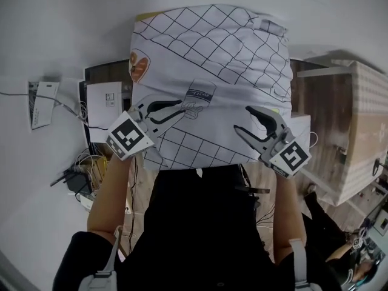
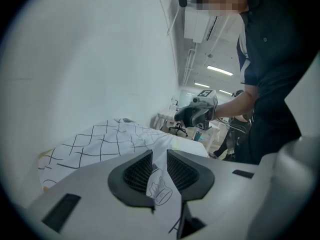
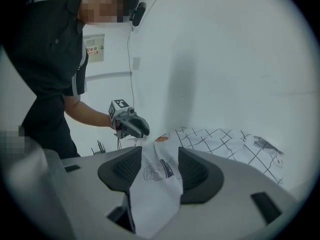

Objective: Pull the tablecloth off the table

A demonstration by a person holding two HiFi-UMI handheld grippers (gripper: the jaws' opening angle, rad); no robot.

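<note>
The white tablecloth (image 1: 206,59) with a black grid and small cartoon prints lies bunched over the table, whose top is hidden. I stand at its near edge. In the head view my left gripper (image 1: 180,109) has its jaws slightly apart around the cloth's near left hem. The left gripper view shows a fold of cloth (image 2: 159,184) in the narrow gap of this gripper (image 2: 159,154), not pinched. My right gripper (image 1: 242,120) stands wide open at the near right hem. A loose strip of cloth (image 3: 155,184) lies between the jaws of the right gripper (image 3: 160,151).
A wooden surface (image 1: 318,102) and a checked, cloth-covered box (image 1: 364,132) stand to the right. At the left are a white box (image 1: 103,102), a wall socket plate (image 1: 42,105) and tangled cables (image 1: 85,168) on the floor. A white wall lies beyond the table.
</note>
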